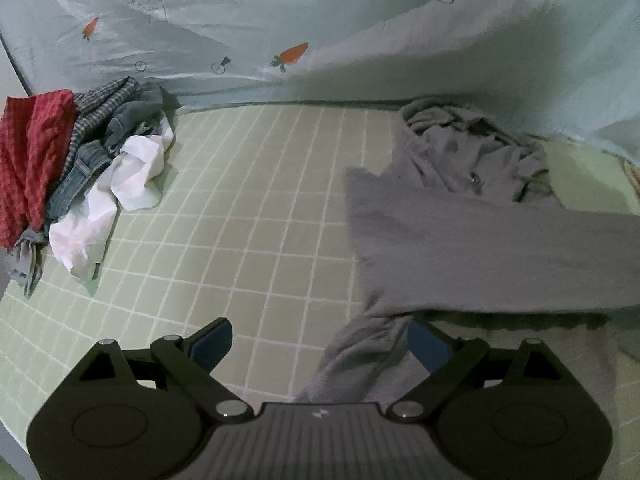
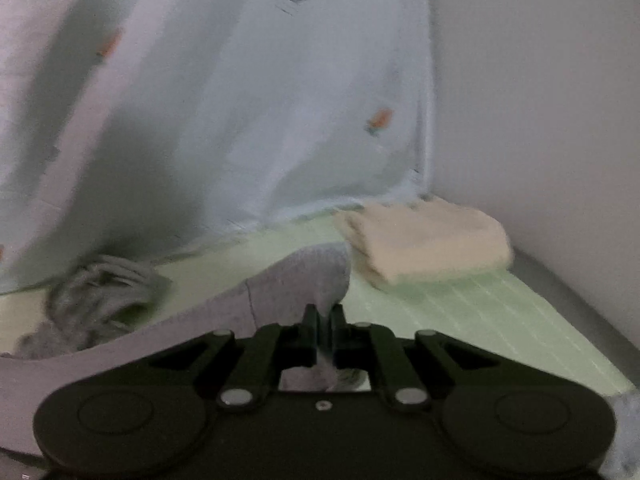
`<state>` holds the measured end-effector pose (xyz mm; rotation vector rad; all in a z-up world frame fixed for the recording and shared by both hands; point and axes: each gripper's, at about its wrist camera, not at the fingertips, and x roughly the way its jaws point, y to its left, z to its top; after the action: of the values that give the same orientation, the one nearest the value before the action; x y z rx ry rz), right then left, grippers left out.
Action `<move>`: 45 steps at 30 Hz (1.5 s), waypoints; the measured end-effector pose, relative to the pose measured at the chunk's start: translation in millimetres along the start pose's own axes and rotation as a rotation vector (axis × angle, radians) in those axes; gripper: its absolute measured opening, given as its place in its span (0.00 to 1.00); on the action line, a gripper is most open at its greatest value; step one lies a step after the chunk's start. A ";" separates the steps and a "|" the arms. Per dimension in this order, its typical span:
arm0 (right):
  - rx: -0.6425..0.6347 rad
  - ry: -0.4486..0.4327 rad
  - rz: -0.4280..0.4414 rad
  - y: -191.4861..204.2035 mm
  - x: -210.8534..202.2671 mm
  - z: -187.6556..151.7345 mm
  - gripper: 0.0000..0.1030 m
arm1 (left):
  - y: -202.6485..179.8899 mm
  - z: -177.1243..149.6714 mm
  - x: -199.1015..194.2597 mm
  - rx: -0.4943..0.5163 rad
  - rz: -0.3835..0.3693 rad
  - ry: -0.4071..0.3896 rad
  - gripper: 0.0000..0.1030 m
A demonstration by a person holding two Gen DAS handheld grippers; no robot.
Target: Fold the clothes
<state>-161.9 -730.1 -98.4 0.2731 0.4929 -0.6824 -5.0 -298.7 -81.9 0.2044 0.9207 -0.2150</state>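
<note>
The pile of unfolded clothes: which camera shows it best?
The left wrist view. The pile of clothes lies sharp and whole at the left on the green sheet. The right wrist view does not show it.

Looks like somebody's bedroom at home. Laundry's piling up (image 1: 72, 172) on a green checked bed sheet (image 1: 248, 208). A carrot-print curtain (image 1: 280, 40) is hanging behind.

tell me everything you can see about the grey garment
The grey garment is soft, knit-looking cloth, a zip-up top by its small metal zipper pull. Its body lies crumpled on the green checked sheet near the carrot-print curtain. One long sleeve is lifted and stretched out, its cuff pinched in the shut right tongs. A hanging fold droops between the open left tongs, against the right-hand pad. It lies apart from the clothes pile and the folded cream cloth.
</note>
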 end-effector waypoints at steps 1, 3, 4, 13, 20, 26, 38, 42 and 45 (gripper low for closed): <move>0.014 0.007 -0.018 -6.3 1.0 -1.5 0.06 | -0.1 -0.3 2.1 0.005 0.003 0.005 0.92; 0.042 0.019 -0.047 -17.6 2.2 -3.7 0.06 | -0.3 -1.0 6.2 0.014 0.009 0.014 0.92; 0.056 0.021 -0.054 -22.1 2.0 -4.0 0.06 | -0.7 -1.2 8.5 0.018 0.010 0.020 0.92; 0.086 0.044 -0.078 -27.7 6.5 -0.9 0.07 | -43.0 7.0 53.0 0.205 -0.043 0.097 0.92; 0.100 0.076 -0.093 -31.6 7.9 -0.9 0.07 | -47.0 14.0 89.9 0.189 0.058 0.119 0.92; 0.111 0.135 -0.072 -28.2 2.4 -15.1 0.07 | 5.4 24.7 89.2 -0.076 0.126 0.077 0.92; 0.107 0.272 -0.095 1.5 18.5 -43.4 0.07 | 29.9 16.5 75.8 -0.213 -0.012 0.086 0.92; 0.115 0.251 0.004 25.9 16.0 -38.6 0.07 | 32.1 16.2 64.2 -0.212 -0.022 0.066 0.92; 0.101 0.249 0.126 59.1 13.0 -40.0 0.07 | 36.2 15.5 56.2 -0.233 -0.036 0.056 0.92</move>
<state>-128.0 -677.0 -134.4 0.4839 0.6734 -0.5535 49.6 -273.5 -115.1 -0.0211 0.9972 -0.1339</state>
